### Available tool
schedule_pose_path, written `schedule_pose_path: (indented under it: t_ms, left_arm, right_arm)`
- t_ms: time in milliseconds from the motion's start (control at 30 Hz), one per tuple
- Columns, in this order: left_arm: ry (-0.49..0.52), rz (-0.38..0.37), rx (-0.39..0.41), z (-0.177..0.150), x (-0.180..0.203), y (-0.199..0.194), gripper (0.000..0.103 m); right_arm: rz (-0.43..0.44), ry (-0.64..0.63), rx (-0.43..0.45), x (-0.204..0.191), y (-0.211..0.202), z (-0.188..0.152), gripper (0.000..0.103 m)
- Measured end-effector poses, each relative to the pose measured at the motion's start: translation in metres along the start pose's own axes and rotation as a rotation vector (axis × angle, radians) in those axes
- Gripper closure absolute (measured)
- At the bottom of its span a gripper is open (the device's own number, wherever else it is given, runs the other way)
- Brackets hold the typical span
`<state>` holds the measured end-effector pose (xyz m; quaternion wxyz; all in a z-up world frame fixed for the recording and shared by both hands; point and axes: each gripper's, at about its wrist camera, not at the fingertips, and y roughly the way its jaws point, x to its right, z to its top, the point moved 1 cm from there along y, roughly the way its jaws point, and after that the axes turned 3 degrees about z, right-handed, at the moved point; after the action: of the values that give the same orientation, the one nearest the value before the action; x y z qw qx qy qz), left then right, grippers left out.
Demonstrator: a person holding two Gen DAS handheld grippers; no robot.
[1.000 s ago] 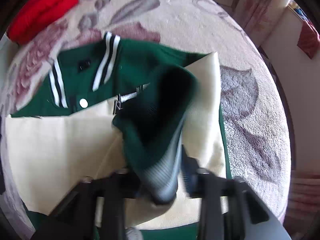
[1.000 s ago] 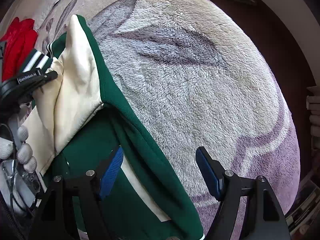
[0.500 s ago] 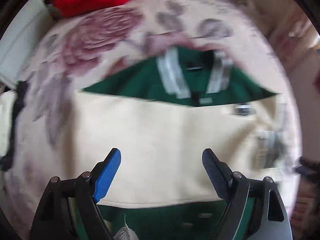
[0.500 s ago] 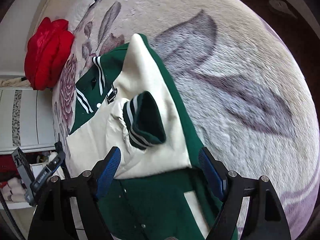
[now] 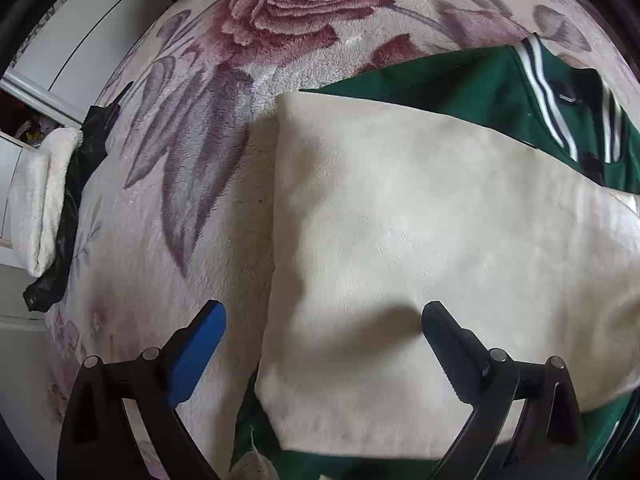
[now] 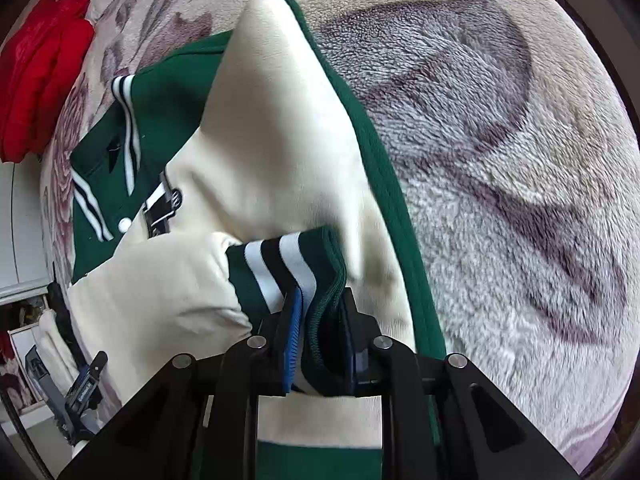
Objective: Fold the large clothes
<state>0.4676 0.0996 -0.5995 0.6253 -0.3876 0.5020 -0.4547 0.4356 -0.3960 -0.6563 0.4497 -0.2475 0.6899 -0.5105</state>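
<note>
A green varsity jacket (image 5: 460, 84) with cream sleeves lies on a floral blanket (image 5: 180, 248). My left gripper (image 5: 323, 312) hovers over the left edge of the folded cream sleeve (image 5: 420, 220); its jaws are opening wide and nothing is gripped between them. In the right wrist view my right gripper (image 6: 320, 296) is closing on the green cuff (image 6: 288, 268) with white and black stripes, and both pads press on it. The other cream sleeve (image 6: 276, 120) lies beyond it across the jacket body (image 6: 168, 96). The striped collar (image 5: 548, 80) is at the upper right.
A red garment (image 6: 36, 76) lies at the far edge of the blanket. A white towel (image 5: 36, 200) and a black item (image 5: 80, 152) sit at the bed's left edge, beside white cabinet doors (image 5: 80, 32). Bare blanket (image 6: 500, 160) stretches right of the jacket.
My left gripper let go of the green cuff, opened wide and swept left over the cream sleeve. My right gripper moved onto the striped cuff and closed on it.
</note>
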Motion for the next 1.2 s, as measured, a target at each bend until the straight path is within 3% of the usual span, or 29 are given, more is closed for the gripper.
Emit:
schedule_pose_path:
  t_ms: [67, 100, 233, 400, 533, 600, 700, 833, 933, 1067, 1100, 1133, 1167, 1200]
  left_arm:
    - [0.017, -0.025, 0.023, -0.03, -0.002, -0.037, 0.002]
    - [0.024, -0.025, 0.029, -0.042, -0.002, -0.05, 0.002]
    - [0.09, -0.062, -0.011, -0.121, 0.004, -0.1, 0.002]
    - [0.16, -0.151, -0.148, -0.209, 0.018, -0.105, 0.002]
    - [0.188, -0.222, -0.237, -0.27, 0.034, -0.095, 0.004]
    - [0.191, -0.275, -0.279, -0.298, 0.045, -0.088, 0.004]
    - [0.177, -0.379, -0.321, -0.328, 0.064, -0.078, 0.005]
    - [0.1, -0.492, -0.396, -0.35, 0.084, -0.059, 0.007]
    - [0.048, -0.531, -0.416, -0.357, 0.101, -0.046, 0.01]
    - [0.014, -0.521, -0.417, -0.362, 0.122, -0.037, 0.026]
    - [0.02, -0.503, -0.401, -0.363, 0.13, -0.037, 0.037]
    - [0.027, -0.475, -0.4, -0.365, 0.136, -0.035, 0.065]
    - [0.026, -0.468, -0.401, -0.366, 0.14, -0.034, 0.077]
    - [0.007, -0.484, -0.394, -0.366, 0.144, -0.036, 0.083]
  right_arm:
    - [0.036, -0.01, -0.02, -0.001, -0.021, -0.028, 0.051]
    - [0.067, -0.013, -0.031, 0.001, -0.036, -0.05, 0.047]
    - [0.114, 0.016, -0.115, 0.02, -0.068, -0.15, 0.047]
    - [0.092, 0.162, -0.216, 0.071, -0.069, -0.287, 0.047]
    - [0.079, 0.308, -0.226, 0.116, -0.047, -0.365, 0.047]
    - [0.081, 0.36, -0.201, 0.135, -0.035, -0.391, 0.047]
    - [0.157, 0.465, -0.178, 0.165, -0.017, -0.421, 0.047]
    - [0.252, 0.554, -0.156, 0.193, 0.008, -0.445, 0.047]
    - [0.365, 0.599, -0.129, 0.202, 0.023, -0.455, 0.047]
    - [0.488, 0.667, -0.072, 0.218, 0.035, -0.466, 0.047]
    - [0.504, 0.671, -0.058, 0.221, 0.036, -0.467, 0.047]
    - [0.506, 0.677, -0.05, 0.223, 0.035, -0.469, 0.05]
    - [0.519, 0.68, -0.026, 0.221, 0.034, -0.471, 0.082]
    - [0.511, 0.672, -0.02, 0.216, 0.034, -0.472, 0.088]
